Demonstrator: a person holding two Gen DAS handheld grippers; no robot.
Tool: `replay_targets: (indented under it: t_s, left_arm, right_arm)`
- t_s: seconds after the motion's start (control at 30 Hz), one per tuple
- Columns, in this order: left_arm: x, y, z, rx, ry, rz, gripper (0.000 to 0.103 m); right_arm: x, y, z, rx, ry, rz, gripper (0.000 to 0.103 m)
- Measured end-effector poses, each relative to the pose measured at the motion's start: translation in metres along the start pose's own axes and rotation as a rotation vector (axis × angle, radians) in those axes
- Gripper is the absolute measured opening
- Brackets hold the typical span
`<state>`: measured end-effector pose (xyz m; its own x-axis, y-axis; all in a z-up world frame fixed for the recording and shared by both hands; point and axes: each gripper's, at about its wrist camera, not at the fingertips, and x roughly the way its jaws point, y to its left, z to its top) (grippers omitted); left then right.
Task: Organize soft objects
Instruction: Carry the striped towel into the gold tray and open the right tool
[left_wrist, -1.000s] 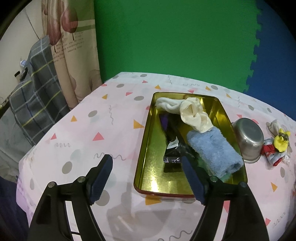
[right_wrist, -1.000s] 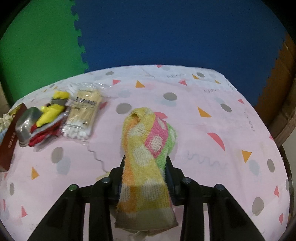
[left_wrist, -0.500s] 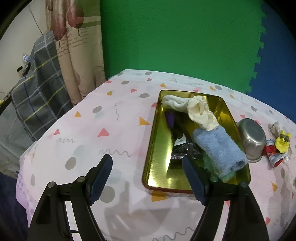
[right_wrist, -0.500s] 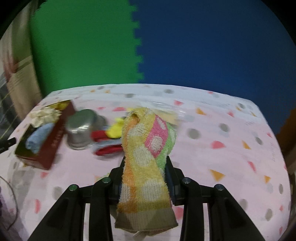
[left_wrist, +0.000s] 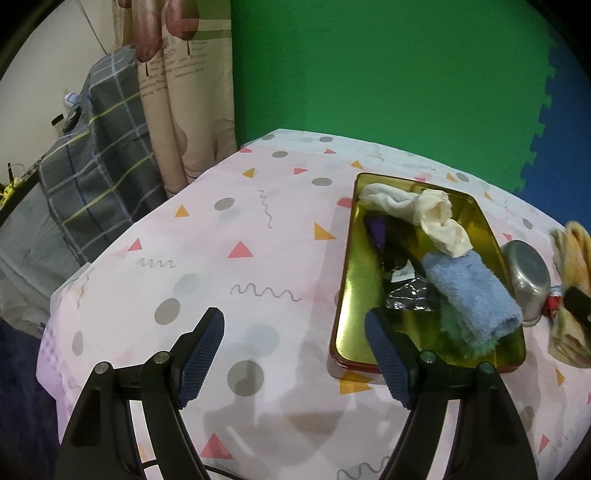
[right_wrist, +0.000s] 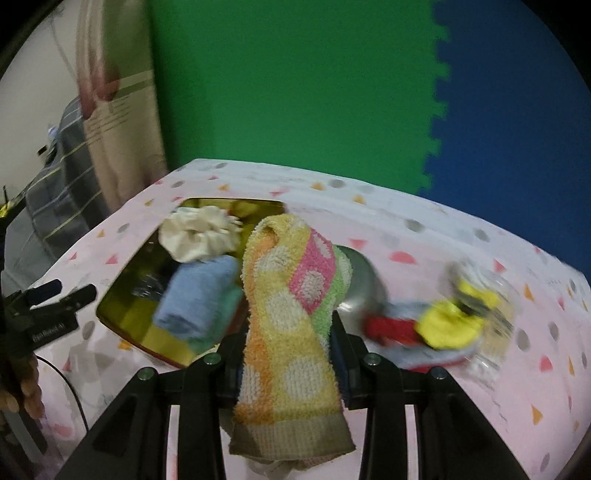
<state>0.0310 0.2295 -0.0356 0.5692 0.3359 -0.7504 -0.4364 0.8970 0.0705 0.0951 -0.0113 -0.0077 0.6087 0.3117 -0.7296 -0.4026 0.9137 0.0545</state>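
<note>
right wrist: right gripper (right_wrist: 286, 332) clamps towel (right_wrist: 291, 317).

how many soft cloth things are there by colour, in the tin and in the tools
cream cloth, in the gold tin: 1
blue towel, in the tin: 1
yellow, pink and green towel, held in the right tool: 1
left tool, holding nothing: 0
total: 3

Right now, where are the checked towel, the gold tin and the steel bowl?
checked towel (right_wrist: 291, 317), right wrist view, middle of the folded cloth.
gold tin (left_wrist: 354, 280), left wrist view, bare floor near its left wall.
steel bowl (left_wrist: 528, 273), left wrist view, its side.
</note>
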Motion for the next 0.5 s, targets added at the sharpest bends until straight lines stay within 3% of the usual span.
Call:
replay_targets:
  t_s: [0.23,0.5]
  left_arm:
    - [0.002,0.006,0.001,-0.024,0.005,0.001,0.076]
    - [0.006,0.017,0.003,-0.084,0.018,-0.003,0.076]
  right_arm:
    - [0.027,0.044,0.024,-0.060,0.020,0.047,0.036]
    - [0.056,0.068,0.033,-0.092,0.058,0.057,0.036]
